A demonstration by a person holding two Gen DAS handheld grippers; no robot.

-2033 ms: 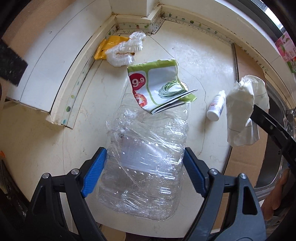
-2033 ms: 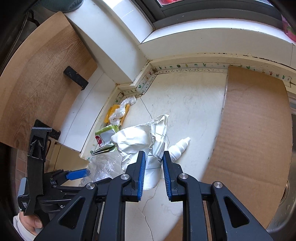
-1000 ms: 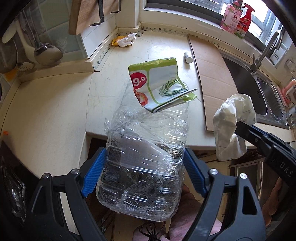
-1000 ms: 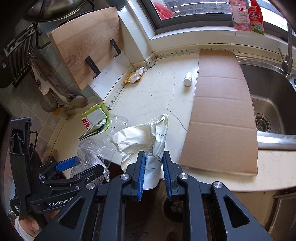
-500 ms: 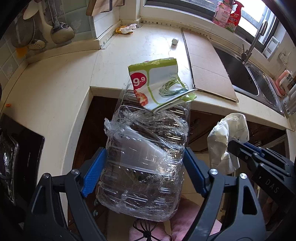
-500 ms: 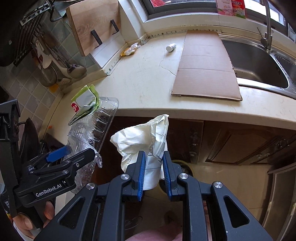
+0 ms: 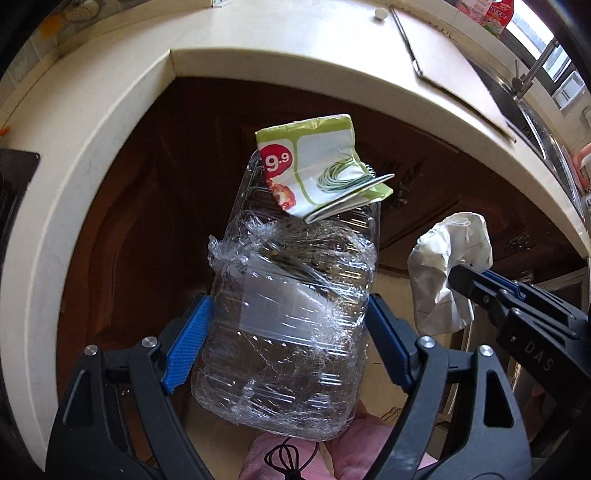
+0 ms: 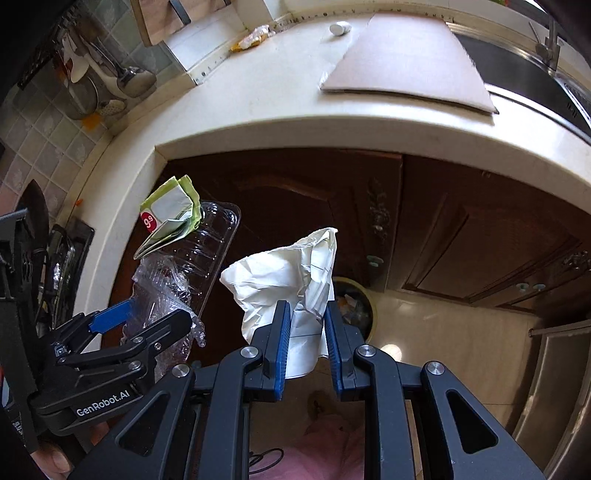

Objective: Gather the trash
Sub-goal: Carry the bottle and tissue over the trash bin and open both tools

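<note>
My left gripper is shut on a clear plastic container wrapped in cling film, with a green and white packet stuck in its far end. It shows at the left of the right wrist view. My right gripper is shut on a crumpled white paper wad, also seen at the right of the left wrist view. Both are held off the counter, in front of the dark wooden cabinets. A round trash bin with litter inside stands on the floor just behind the paper wad.
The cream countertop curves above, with a cardboard sheet, a small white bottle and a yellow and white wrapper on it. A steel sink lies at the right. Pale floor tiles lie below.
Both grippers have pulled back from the counter and dropped below its edge with their loads. The cabinet fronts, floor and trash bin have come into view.
</note>
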